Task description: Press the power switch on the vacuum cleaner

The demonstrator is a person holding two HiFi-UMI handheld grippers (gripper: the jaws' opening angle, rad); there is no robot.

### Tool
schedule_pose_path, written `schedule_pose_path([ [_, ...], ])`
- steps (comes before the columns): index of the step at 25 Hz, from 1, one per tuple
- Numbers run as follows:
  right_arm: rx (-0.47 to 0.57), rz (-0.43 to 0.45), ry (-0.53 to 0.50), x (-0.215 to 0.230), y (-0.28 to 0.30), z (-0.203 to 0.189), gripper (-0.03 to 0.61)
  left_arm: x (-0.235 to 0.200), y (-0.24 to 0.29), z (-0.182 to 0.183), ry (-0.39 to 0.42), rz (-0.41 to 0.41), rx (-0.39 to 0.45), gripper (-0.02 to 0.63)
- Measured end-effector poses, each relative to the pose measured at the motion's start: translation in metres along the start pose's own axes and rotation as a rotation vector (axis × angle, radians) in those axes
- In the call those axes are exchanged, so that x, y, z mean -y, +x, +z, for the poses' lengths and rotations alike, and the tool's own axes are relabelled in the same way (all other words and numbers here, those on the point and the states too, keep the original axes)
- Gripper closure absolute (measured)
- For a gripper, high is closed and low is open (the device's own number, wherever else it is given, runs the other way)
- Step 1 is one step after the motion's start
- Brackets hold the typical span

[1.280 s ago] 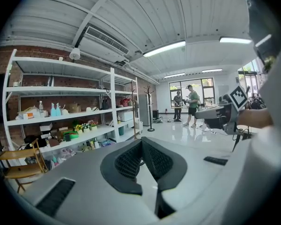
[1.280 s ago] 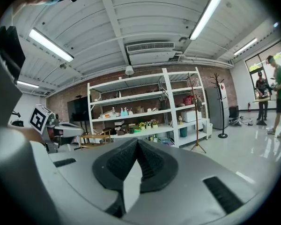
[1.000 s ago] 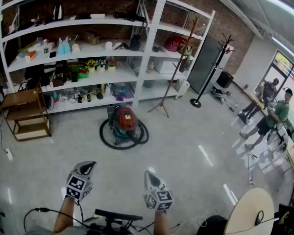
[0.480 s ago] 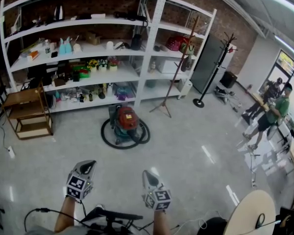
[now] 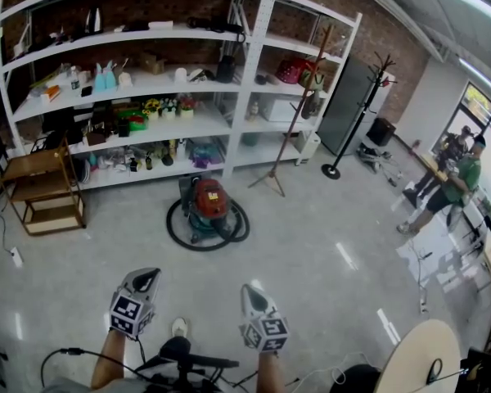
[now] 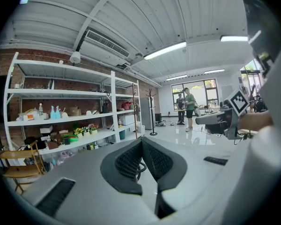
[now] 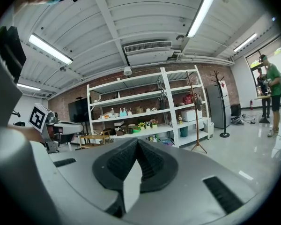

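The vacuum cleaner (image 5: pixel 208 205) has a red top and a teal body. It stands on the floor in front of the shelving, with its black hose (image 5: pixel 180 234) coiled around it. Both grippers hover low in the head view, well short of the vacuum and apart from it. My left gripper (image 5: pixel 146 277) points forward with its jaws shut and nothing between them. My right gripper (image 5: pixel 250 291) is also shut and empty. In the left gripper view the black pads (image 6: pixel 131 161) meet at their tips. In the right gripper view the pads (image 7: pixel 150 161) likewise touch.
White shelving (image 5: pixel 260 72) full of small items lines the brick wall. A wooden rack (image 5: pixel 42 188) stands at the left. A wooden pole stand (image 5: pixel 293 117) and a black coat rack (image 5: pixel 352 113) stand to the right. Two people (image 5: pixel 452 182) are at the far right. A round table (image 5: pixel 417 352) is at the bottom right.
Both grippers keep their place and stay shut. A shoe has come into view between them at the bottom. The people at the far right have shifted a little.
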State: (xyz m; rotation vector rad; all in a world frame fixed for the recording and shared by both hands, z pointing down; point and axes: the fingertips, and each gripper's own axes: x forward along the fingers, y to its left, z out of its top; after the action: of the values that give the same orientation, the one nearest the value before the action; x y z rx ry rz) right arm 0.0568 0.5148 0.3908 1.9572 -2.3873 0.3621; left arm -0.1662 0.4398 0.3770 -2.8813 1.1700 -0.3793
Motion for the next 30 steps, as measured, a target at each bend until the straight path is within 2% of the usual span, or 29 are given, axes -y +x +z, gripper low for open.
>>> schedule_pose_path([
  [7,0.003,-0.005,-0.005,0.011,0.042,0.013,0.568,-0.034,0.034,0.001,0.001,0.001,0.0,0.621],
  [19,-0.003,-0.011,-0.012,0.03,0.129,0.04,0.567,-0.098,0.102,0.027,0.004,-0.007,0.01,0.621],
  [30,-0.043,-0.01,-0.027,0.032,0.2,0.054,0.566,-0.16,0.144,0.031,-0.026,0.001,0.0,0.621],
])
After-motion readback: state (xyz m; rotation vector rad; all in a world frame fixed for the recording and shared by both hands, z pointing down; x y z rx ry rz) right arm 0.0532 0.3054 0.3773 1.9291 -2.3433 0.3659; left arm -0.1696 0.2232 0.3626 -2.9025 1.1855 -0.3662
